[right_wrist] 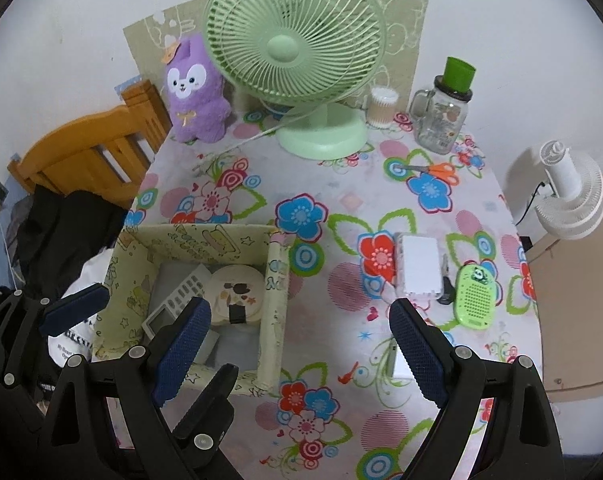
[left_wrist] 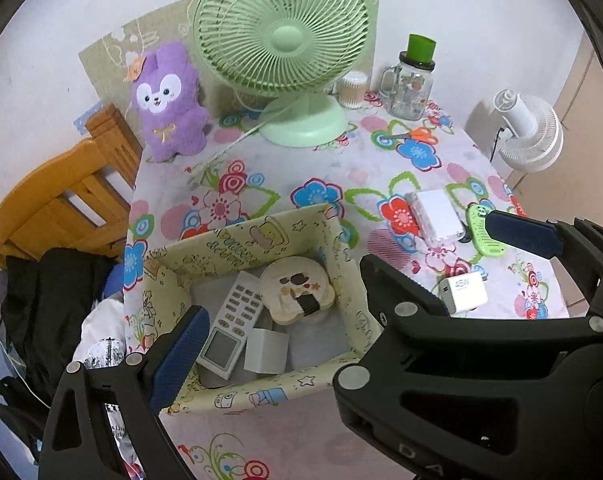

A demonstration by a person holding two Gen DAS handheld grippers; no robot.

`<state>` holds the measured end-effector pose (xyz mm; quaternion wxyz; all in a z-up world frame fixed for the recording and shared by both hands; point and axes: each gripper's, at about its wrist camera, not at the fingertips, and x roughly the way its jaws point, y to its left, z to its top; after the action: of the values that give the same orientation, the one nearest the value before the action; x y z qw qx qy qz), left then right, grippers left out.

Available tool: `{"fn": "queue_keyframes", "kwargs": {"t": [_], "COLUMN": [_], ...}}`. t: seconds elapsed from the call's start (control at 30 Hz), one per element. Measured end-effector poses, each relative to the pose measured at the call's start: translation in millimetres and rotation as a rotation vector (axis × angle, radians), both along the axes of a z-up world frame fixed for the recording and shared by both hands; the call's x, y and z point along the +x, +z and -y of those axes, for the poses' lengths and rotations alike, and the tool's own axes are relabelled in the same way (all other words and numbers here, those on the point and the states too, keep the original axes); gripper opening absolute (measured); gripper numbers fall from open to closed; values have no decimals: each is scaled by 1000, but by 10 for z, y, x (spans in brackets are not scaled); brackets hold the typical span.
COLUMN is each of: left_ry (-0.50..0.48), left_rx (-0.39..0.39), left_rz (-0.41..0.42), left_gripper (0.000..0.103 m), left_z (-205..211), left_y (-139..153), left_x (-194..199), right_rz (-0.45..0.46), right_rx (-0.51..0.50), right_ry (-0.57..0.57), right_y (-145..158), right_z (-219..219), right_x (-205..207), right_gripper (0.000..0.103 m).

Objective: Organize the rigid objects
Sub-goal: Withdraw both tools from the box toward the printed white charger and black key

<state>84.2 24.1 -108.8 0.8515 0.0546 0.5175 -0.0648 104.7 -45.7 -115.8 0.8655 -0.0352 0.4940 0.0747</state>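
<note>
A cream cartoon-print box (left_wrist: pixel 237 236) (right_wrist: pixel 275 300) sits on the floral table, holding a white remote (left_wrist: pixel 231 326) (right_wrist: pixel 173 304), a round cream case (left_wrist: pixel 297 290) (right_wrist: pixel 237 294) and a small white block (left_wrist: pixel 266 350). On the table to its right lie a white power bank (left_wrist: pixel 437 218) (right_wrist: pixel 419 266), a green speaker-like gadget (left_wrist: pixel 483 234) (right_wrist: pixel 475 294) and a white charger (left_wrist: pixel 463 292) (right_wrist: pixel 395 358). My left gripper (left_wrist: pixel 341 276) is open and empty above the box. My right gripper (right_wrist: pixel 301 352) is open and empty, right of the box.
A green fan (left_wrist: pixel 285 40) (right_wrist: pixel 293 48), purple plush (left_wrist: pixel 167 100) (right_wrist: pixel 195 88), cotton-swab tub (left_wrist: pixel 353 90), glass jar mug (left_wrist: pixel 411 84) (right_wrist: pixel 443 114) and orange scissors (right_wrist: pixel 435 170) stand at the back. A wooden chair (left_wrist: pixel 61 208) and clothes are left; a white fan (left_wrist: pixel 529 136) right.
</note>
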Motion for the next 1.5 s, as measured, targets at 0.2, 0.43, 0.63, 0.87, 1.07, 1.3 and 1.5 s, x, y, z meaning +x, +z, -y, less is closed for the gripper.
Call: {"fn": "queue_keyframes", "kwargs": {"t": [0.2, 0.43, 0.63, 0.87, 1.07, 1.3, 1.5], "left_ry": [-7, -16, -33, -52, -65, -62, -62], "left_rx": [8, -1, -1, -10, -23, -26, -24], "left_rz": [23, 33, 49, 56, 47, 59, 63], "left_gripper": [98, 98, 98, 98, 98, 98, 98], "left_z": [116, 250, 383, 584, 749, 936, 1121], "left_y": [110, 199, 270, 308, 320, 341, 331], "left_x": [-57, -110, -132, -128, -131, -115, -94], "right_rz": [24, 53, 73, 83, 83, 88, 96], "right_rx": [4, -9, -10, -19, -17, -10, -7], "right_ry": [-9, -18, -34, -53, -53, -42, -35], "right_y": [115, 231, 310, 364, 380, 411, 395], "right_z": [122, 268, 403, 607, 785, 964, 1140], "right_x": [-64, -131, -173, -190, -190, -160, -148], "right_gripper": [93, 93, 93, 93, 93, 93, 93]}}
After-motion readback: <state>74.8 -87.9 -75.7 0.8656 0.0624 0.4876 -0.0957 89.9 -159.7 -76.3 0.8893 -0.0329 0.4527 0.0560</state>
